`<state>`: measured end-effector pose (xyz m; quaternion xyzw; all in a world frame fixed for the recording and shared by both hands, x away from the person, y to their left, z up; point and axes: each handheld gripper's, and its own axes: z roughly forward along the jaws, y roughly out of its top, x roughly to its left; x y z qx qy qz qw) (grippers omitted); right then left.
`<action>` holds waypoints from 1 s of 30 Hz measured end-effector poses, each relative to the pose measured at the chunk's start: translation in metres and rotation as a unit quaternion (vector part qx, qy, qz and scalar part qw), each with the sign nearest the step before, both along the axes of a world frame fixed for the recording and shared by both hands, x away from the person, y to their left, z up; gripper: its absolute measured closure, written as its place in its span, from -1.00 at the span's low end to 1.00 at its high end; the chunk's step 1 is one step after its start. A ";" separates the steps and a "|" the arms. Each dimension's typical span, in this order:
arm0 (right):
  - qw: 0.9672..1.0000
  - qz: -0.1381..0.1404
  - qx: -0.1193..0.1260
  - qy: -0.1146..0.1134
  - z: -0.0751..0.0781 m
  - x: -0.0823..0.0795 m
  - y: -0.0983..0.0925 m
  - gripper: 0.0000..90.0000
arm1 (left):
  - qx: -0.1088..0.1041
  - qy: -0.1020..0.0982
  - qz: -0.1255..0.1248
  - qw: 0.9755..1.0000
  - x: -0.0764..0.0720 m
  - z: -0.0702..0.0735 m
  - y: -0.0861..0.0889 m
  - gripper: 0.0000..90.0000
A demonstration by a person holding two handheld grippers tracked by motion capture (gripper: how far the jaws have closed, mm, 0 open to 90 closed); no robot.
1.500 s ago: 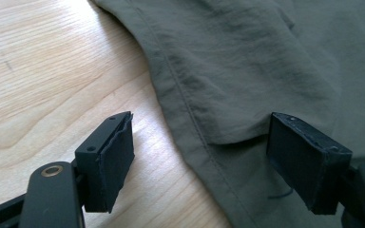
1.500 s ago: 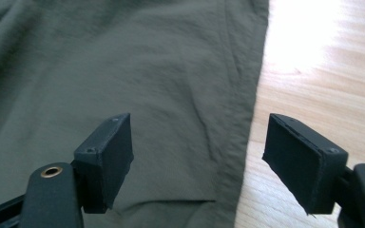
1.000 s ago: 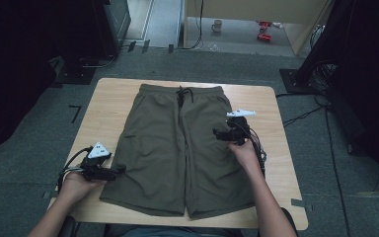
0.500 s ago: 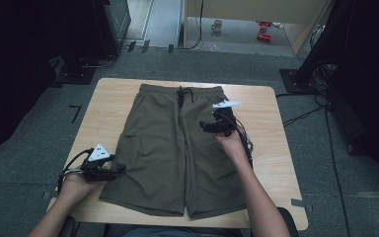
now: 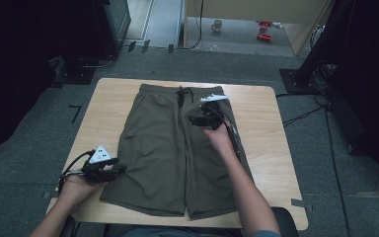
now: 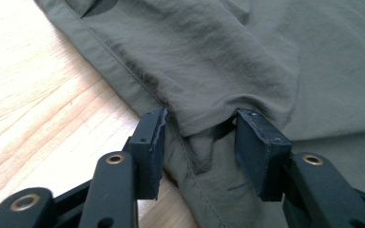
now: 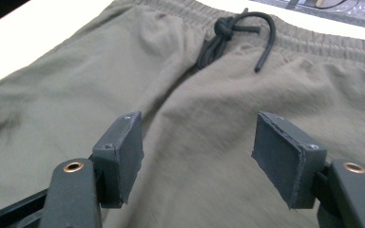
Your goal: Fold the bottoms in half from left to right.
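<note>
While the olive drawstring shorts [image 5: 177,148] lie flat on the pale wooden table [image 5: 269,148], waistband toward 12 o'clock, grey floor surrounds it, with a mug [image 5: 217,24] at 12 o'clock and dark equipment at 10 and 2. At 8 o'clock, the left gripper [image 6: 199,142] has its jaws part open around a bunched outer seam. The right gripper [image 7: 197,152], jaws wide and empty, hovers near the black drawstring [image 7: 228,40].

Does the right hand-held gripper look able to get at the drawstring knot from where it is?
Probably yes: the right hand-held gripper is open above the shorts, and nothing lies between it and the drawstring knot.
</note>
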<state>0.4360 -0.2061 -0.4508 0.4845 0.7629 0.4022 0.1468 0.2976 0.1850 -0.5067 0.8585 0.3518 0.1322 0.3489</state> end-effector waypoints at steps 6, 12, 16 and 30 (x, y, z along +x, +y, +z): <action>1.000 0.012 0.003 0.012 0.002 0.013 0.021 -0.25 | 0.000 0.002 -0.003 1.000 -0.001 0.000 -0.001 0.30; 1.000 0.024 0.004 -0.004 0.002 0.021 0.038 -0.18 | 0.000 0.003 -0.006 1.000 -0.002 0.001 -0.002 0.34; 1.000 0.028 0.001 -0.007 -0.002 0.025 0.048 -0.17 | -0.001 0.005 -0.009 1.000 -0.002 0.001 -0.003 0.35; 0.999 0.039 0.000 0.007 -0.001 0.045 0.082 -0.17 | -0.004 0.017 -0.017 1.000 -0.002 0.002 -0.005 0.35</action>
